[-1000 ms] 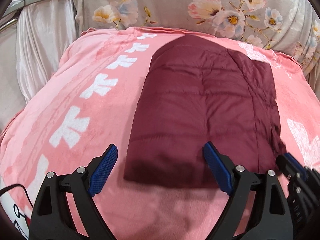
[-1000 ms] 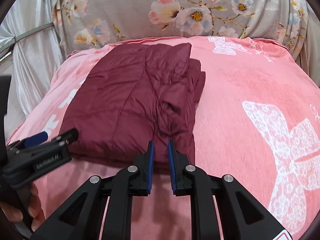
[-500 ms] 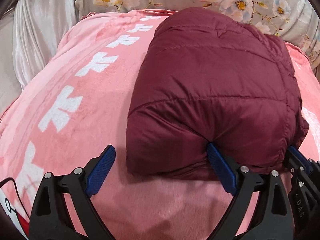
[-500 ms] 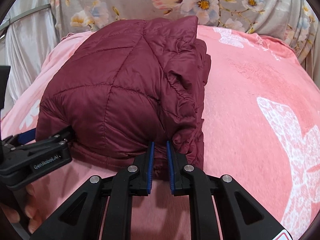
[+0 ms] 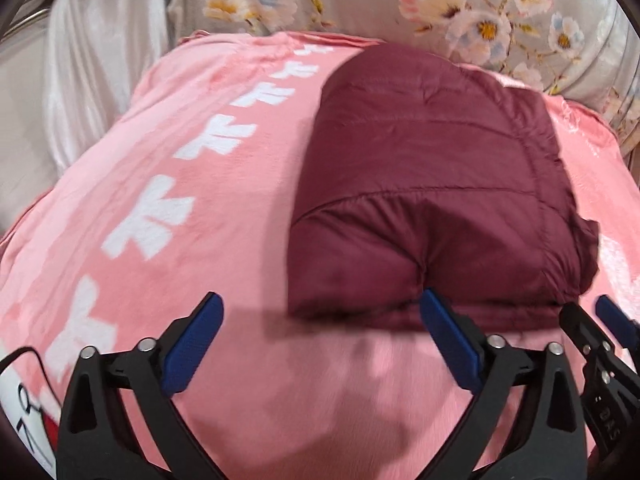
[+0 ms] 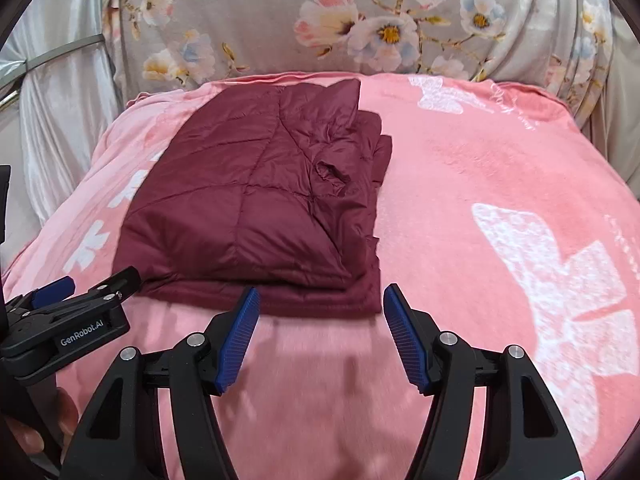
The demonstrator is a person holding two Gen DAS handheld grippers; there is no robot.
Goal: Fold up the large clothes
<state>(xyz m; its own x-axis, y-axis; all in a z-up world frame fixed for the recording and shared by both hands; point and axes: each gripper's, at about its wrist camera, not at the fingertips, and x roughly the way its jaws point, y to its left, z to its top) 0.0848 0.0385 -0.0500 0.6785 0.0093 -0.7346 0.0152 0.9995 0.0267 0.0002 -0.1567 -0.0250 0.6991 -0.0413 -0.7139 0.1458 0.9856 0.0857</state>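
One maroon quilted jacket [image 6: 256, 200] – folded into a thick rectangular stack – lies on the pink blanket [image 6: 500, 184] toward its left half, near edge just ahead of both grippers. Two grippers, each with two blue pads. Right gripper [image 6: 318, 336] – jaws have just been opening, now spread apart, nothing between them, jacket's near right corner just beyond the tips. Left gripper [image 5: 320, 344] spread wide, released; its right finger [image 5: 448, 336] sits at the jacket's near edge, contact unclear in the blur. One floral cloth [image 6: 360, 20] behind the blanket. Four white flower prints run along the blanket's left side in the left wrist view.
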